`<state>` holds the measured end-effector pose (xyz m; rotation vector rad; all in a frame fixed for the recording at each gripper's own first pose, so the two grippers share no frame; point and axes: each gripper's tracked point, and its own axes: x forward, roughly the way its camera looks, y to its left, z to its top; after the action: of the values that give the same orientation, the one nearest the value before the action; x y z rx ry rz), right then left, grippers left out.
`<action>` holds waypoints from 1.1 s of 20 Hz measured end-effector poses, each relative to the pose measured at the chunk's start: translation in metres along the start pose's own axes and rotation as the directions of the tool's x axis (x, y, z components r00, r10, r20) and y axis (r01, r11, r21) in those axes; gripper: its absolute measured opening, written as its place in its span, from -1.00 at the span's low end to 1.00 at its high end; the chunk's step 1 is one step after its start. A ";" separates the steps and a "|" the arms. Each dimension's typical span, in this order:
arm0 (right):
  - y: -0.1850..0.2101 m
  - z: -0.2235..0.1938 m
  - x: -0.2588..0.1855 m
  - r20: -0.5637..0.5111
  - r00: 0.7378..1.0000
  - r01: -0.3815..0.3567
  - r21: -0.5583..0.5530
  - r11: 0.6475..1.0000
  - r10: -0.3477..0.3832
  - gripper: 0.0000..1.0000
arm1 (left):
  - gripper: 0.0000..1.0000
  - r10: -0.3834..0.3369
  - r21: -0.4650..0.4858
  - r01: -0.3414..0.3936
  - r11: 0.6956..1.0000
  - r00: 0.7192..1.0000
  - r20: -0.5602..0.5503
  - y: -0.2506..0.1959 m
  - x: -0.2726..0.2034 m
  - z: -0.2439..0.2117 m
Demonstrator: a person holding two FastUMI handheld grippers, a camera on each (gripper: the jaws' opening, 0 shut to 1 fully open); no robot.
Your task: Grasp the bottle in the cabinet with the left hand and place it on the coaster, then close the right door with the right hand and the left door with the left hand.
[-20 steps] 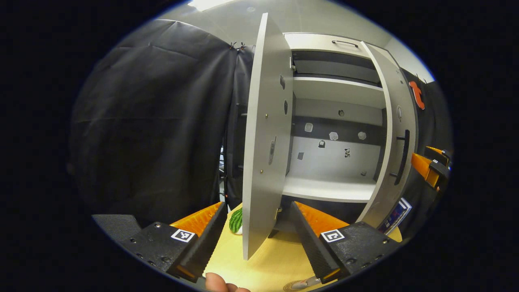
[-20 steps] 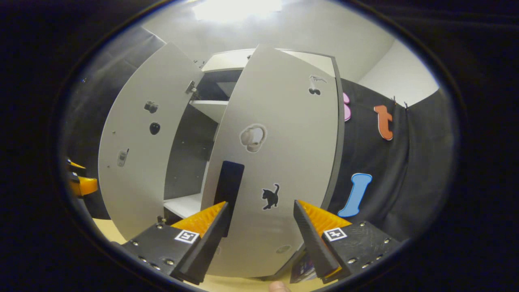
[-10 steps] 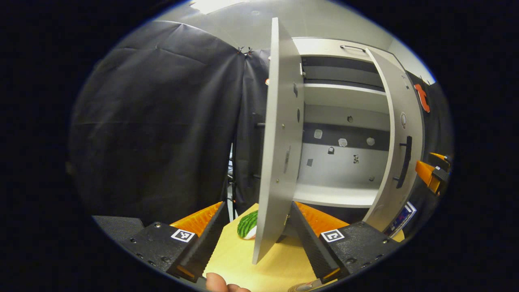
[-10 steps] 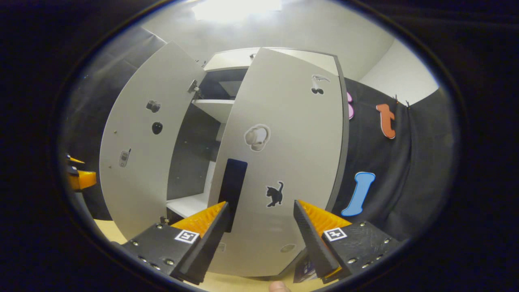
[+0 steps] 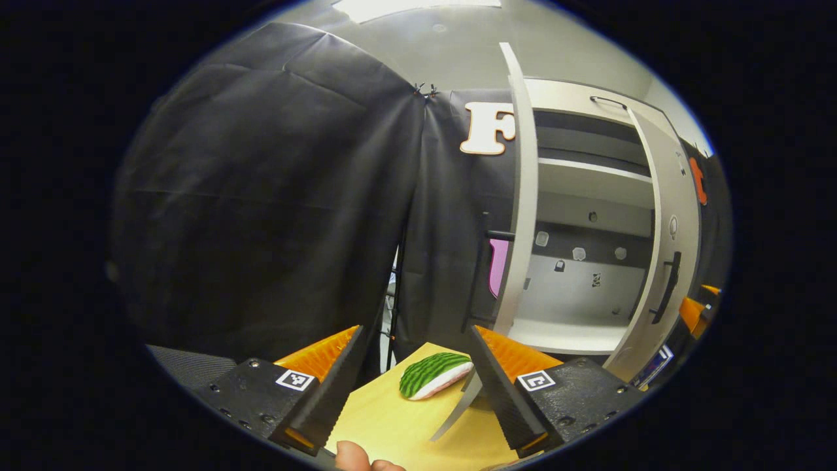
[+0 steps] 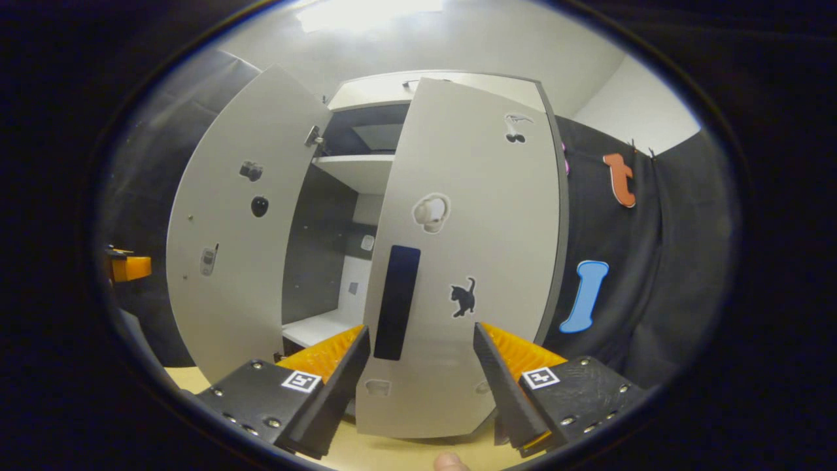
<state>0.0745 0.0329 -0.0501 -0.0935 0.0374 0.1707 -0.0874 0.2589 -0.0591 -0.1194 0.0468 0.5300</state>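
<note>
since a second ago the left gripper [image 5: 415,366] has swung round the left door [image 5: 520,196], now edge-on; both doors remain ajar. right gripper [image 6: 422,369], fingers wide, empty, faces the right door [image 6: 471,261]: push flat beside its handle [image 6: 396,302]. left gripper also wide, empty. cabinet [image 5: 575,275] shelves look bare; bottle and coaster can't be made out.

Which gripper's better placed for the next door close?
Right. The right gripper is open and squarely faces the outer face of the half-closed right door, close by its handle. The left gripper sees the left door edge-on, wide open, beside it.
</note>
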 end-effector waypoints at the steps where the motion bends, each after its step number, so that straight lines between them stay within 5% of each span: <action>1: 0.001 -0.001 -0.003 -0.003 1.000 0.009 -0.003 1.000 -0.009 0.92 | 0.87 -0.016 -0.003 0.016 1.000 1.000 -0.001 -0.001 0.006 0.001; 11: -0.004 -0.022 -0.026 -0.073 0.991 0.108 -0.008 0.994 -0.108 0.92 | 0.93 -0.170 0.025 0.170 0.985 0.985 -0.008 -0.024 0.037 0.003; 17: -0.003 -0.036 -0.034 -0.121 0.986 0.118 0.058 0.991 -0.111 0.92 | 0.77 -0.322 0.071 0.325 0.943 0.946 -0.041 -0.047 0.039 0.002; 22: -0.010 -0.034 -0.045 -0.124 0.985 0.126 0.048 0.991 -0.120 0.93 | 0.87 -0.465 0.095 0.467 0.879 0.884 -0.052 -0.109 0.021 -0.006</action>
<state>0.0313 0.0121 -0.0812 -0.0506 0.1573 0.0402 -0.0142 0.1753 -0.0556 -0.0316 0.0702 0.0402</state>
